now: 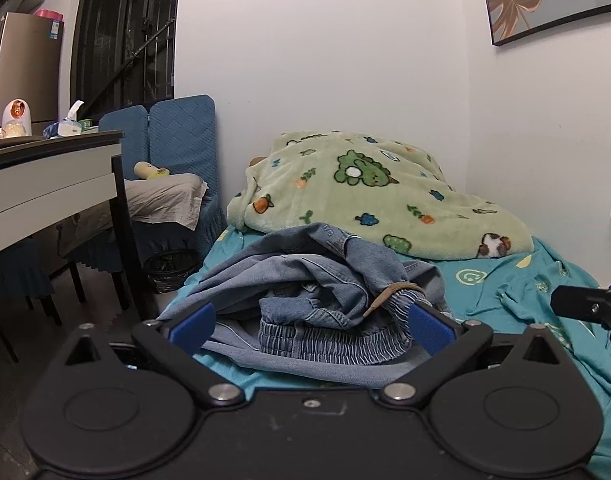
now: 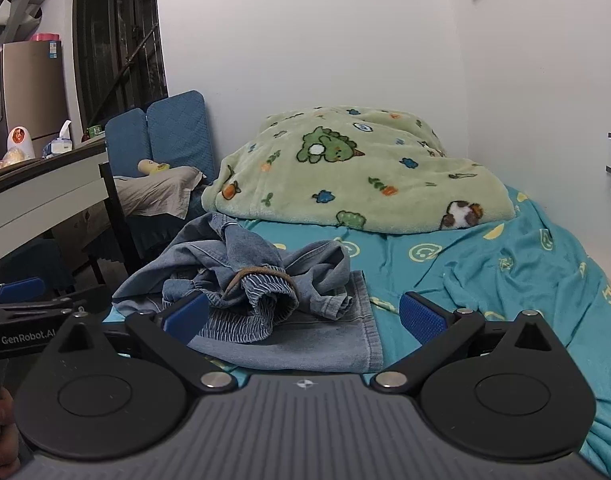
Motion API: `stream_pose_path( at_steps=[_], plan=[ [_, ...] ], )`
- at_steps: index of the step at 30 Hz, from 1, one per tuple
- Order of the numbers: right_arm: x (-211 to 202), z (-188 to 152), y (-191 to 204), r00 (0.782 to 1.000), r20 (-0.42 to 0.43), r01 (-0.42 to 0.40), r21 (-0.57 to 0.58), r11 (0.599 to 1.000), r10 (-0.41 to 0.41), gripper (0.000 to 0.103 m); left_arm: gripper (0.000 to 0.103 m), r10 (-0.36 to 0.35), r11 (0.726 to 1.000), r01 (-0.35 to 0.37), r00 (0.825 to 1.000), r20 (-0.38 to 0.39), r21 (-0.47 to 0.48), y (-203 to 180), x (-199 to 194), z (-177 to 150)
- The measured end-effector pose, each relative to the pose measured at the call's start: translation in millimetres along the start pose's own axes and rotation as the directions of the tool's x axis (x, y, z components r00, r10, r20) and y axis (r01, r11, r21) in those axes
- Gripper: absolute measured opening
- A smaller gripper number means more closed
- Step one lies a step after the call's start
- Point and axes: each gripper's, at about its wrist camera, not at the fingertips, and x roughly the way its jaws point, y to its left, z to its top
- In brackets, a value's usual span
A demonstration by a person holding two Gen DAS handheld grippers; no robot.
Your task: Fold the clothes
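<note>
Crumpled denim jeans [image 1: 313, 280] with ribbed elastic waistband lie heaped; both grippers [image 1: 311, 322] [image 2: 303, 316] gape wide, empty.

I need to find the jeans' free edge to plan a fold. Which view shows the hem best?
The right wrist view: the jeans spread toward the camera and their stitched hem lies flat on the teal sheet. The left wrist view shows mostly the elastic waistband and crumpled denim; no hem visible.
</note>
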Motion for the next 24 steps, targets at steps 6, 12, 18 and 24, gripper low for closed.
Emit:
stream_pose_path(
  at_steps=[6, 12, 18, 24],
  plan=[
    [1, -5, 1, 1.000, 0.009, -0.005, -0.003, 1.000, 0.005, 0.103, 0.103, 0.008, 1.000, -0.008, 1.000, -0.008, 0.018, 1, 5, -1],
    [-2, -5, 0, 1.000, 0.009, -0.005, 0.006, 1.000, 0.005, 0.103, 0.103, 0.013, 1.000, -0.013, 1.000, -0.007, 0.019, 1, 9, -5],
    [0, -5, -2, 1.000, 0.006, -0.014, 0.014, 1.000, 0.014, 0.103, 0.103, 0.019, 0.999, -0.019, 1.000, -0.007, 0.027, 1, 8, -5],
    [1, -5, -4, 1.000, 0.005, -0.017, 0.022, 1.000, 0.016, 0.103, 0.103, 0.026, 0.999, -0.025, 1.000, -0.018, 0.029, -6, 12, -3]
  ],
)
